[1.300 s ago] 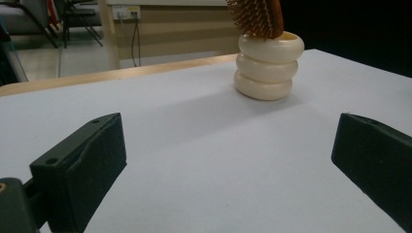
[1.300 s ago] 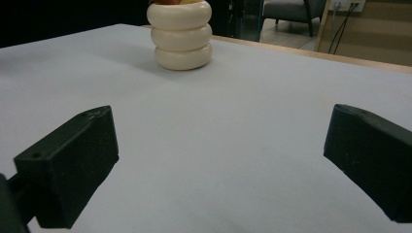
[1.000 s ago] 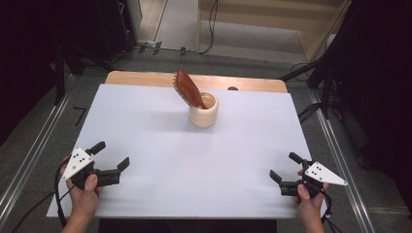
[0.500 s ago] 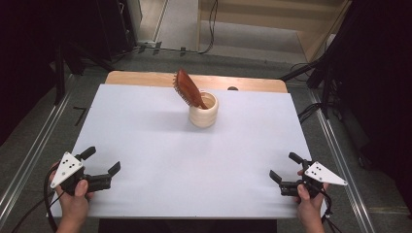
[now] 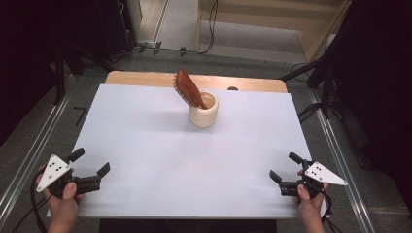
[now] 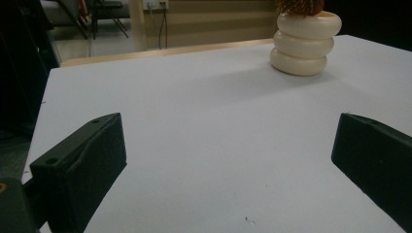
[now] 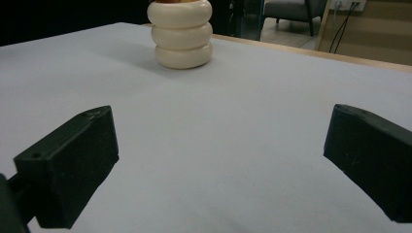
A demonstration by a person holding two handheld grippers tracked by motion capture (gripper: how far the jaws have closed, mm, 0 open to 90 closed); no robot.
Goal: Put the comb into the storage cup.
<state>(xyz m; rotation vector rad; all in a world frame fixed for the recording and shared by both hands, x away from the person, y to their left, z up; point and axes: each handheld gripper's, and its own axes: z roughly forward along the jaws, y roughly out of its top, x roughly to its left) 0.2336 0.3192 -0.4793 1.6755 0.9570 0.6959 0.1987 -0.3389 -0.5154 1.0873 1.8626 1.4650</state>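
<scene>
Scene: a white sheet-covered table [image 5: 160, 160] is filling the middle of the high view, with a strip of its wooden top showing along the far edge.
Task's things: a cream ribbed ceramic cup [image 5: 203, 109] is standing just above the centre of the high view, and a reddish-brown wooden hairbrush [image 5: 188, 89] is leaning in it, head up and tilting toward the upper left.
Cup in gripper views: it is sitting at the upper right of the left gripper view [image 6: 305, 43] and at the upper middle of the right gripper view [image 7: 180, 33].
Left gripper [image 5: 90, 167]: it is resting at the lower left of the high view, jaws spread wide and holding nothing.
Right gripper [image 5: 285, 167]: it is resting at the lower right, jaws likewise spread wide and empty.
Gap: both grippers are lying well apart from the cup, with bare sheet between.
Step in hand, as judged: the person is probably readying a reach toward the cup and brush.
Doing it well: one gripper would be steadying the cup's ribbed wall while the other is closing on the brush head, lifting along its lean.
Risk: a sideways pull is likely tipping the cup.
</scene>
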